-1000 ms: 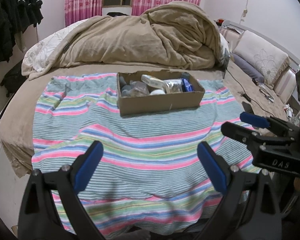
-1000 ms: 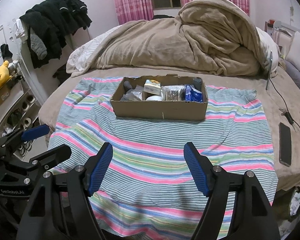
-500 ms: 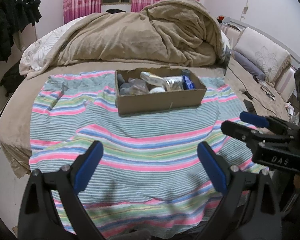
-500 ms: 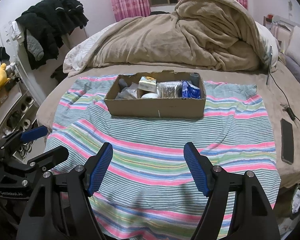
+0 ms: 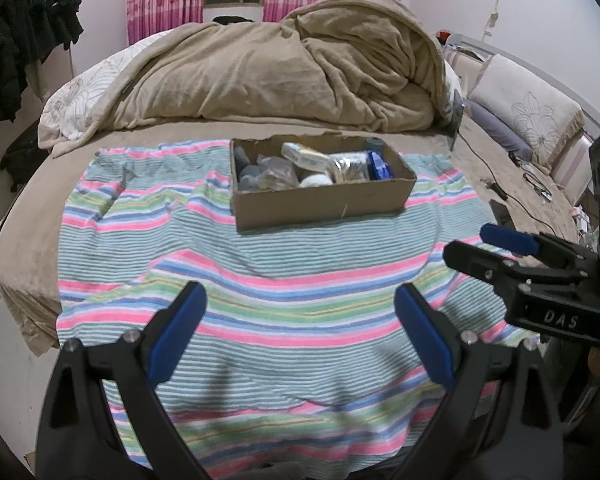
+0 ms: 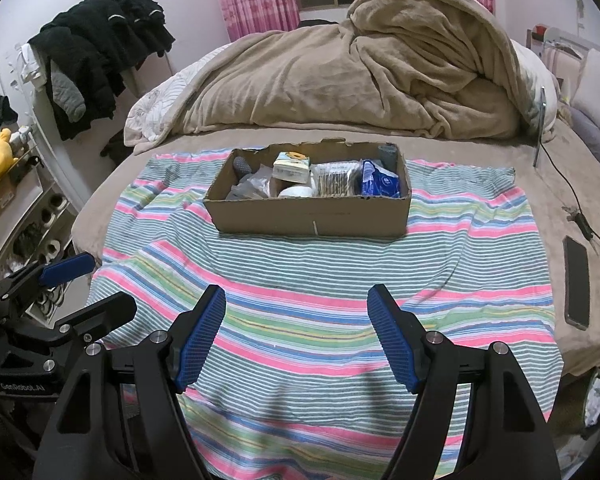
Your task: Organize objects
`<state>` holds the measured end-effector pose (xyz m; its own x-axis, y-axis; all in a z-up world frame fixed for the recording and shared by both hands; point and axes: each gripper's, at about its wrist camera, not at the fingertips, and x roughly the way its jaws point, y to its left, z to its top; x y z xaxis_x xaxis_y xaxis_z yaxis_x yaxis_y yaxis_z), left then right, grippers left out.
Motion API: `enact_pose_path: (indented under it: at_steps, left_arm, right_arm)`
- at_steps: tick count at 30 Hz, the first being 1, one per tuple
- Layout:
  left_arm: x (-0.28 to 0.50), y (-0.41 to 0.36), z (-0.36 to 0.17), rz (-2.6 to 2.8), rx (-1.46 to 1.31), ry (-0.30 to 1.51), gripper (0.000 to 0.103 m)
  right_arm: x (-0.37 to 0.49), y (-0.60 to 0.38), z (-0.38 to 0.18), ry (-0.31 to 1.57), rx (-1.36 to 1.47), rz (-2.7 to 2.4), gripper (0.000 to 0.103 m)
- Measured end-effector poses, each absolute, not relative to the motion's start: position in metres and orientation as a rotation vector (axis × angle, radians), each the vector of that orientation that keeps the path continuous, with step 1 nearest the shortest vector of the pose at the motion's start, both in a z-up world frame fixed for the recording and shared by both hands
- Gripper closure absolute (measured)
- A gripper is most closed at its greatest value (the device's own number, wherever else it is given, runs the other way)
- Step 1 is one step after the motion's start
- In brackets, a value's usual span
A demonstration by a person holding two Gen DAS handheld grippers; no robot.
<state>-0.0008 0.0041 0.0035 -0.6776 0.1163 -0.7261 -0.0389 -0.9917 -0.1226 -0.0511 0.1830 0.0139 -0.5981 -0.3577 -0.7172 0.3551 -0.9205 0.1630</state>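
We hold the left gripper point(image 5: 298, 334) and right gripper point(image 6: 296, 334) spread wide, empty, over the striped cloth point(image 6: 320, 272). Ahead on the bed sits the cardboard box point(image 6: 312, 214) of packets: likely light, crinkly; pinch edges gently.

An open brown cardboard box point(image 6: 308, 210) sits on the striped cloth point(image 6: 300, 280), toward its far edge and about midway across. It is packed: a cream carton point(image 6: 292, 167), a white roll point(image 6: 296, 191), a clear packet point(image 6: 334, 179), a blue pouch point(image 6: 378, 180), grey items at the left end.
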Motion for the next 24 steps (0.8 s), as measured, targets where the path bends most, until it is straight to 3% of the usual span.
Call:
enact_pose_path:
  at_steps: [24]
  left_arm:
    - [-0.0067, 0.001, -0.002, 2.793, -1.229, -0.163, 0.007]
  right_arm:
    - [-0.0555, 0.1815, 0.012, -0.003, 1.132, -2.499, 0.027]
